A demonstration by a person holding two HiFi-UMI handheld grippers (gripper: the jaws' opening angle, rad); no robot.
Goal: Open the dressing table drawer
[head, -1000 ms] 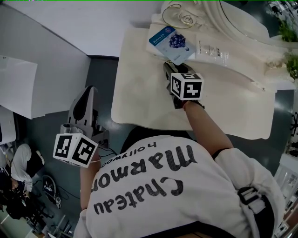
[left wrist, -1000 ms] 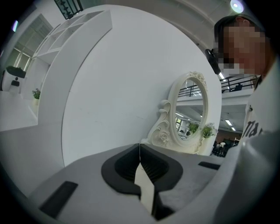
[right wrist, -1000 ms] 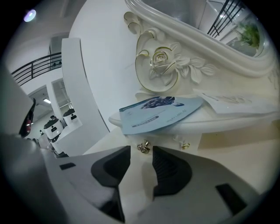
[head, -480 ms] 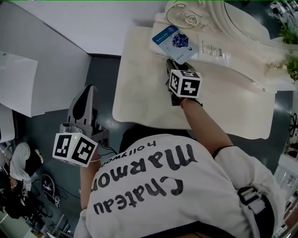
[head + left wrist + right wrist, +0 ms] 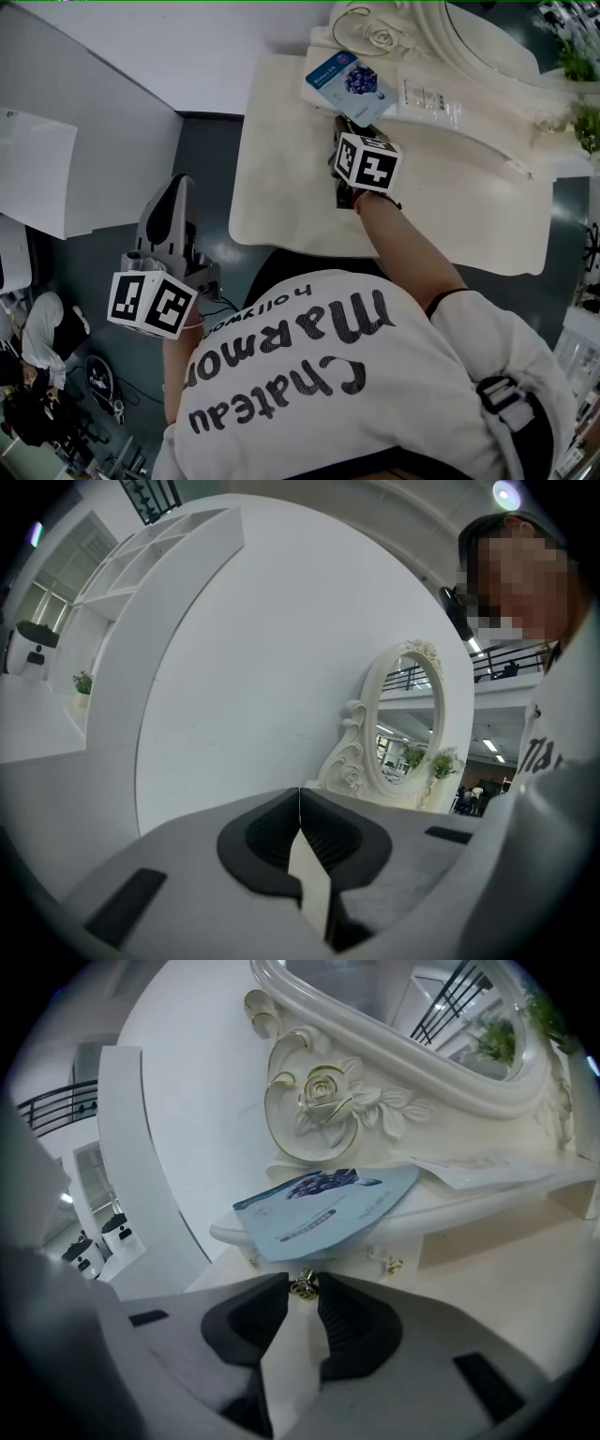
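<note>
The cream dressing table (image 5: pixel 281 150) has a small raised drawer unit at its back, below the ornate mirror frame (image 5: pixel 328 1096). A little gold drawer knob (image 5: pixel 302 1285) sits between the tips of my right gripper (image 5: pixel 302 1282), whose jaws are closing, with both pads touching the knob. In the head view the right gripper (image 5: pixel 339 131) reaches over the tabletop to the unit's front. My left gripper (image 5: pixel 178 187) hangs off the table's left side above the floor. Its jaws are shut and empty in the left gripper view (image 5: pixel 300 794).
A blue face-mask packet (image 5: pixel 349 82) overhangs the drawer unit right above the knob (image 5: pixel 323 1208). A clear packet (image 5: pixel 427 98) lies beside it. A second gold knob (image 5: pixel 386 1262) is to the right. A white curved wall (image 5: pixel 234 667) stands to the left.
The right gripper has rolled and shifted slightly up-left toward the drawer unit. The left gripper has stayed put.
</note>
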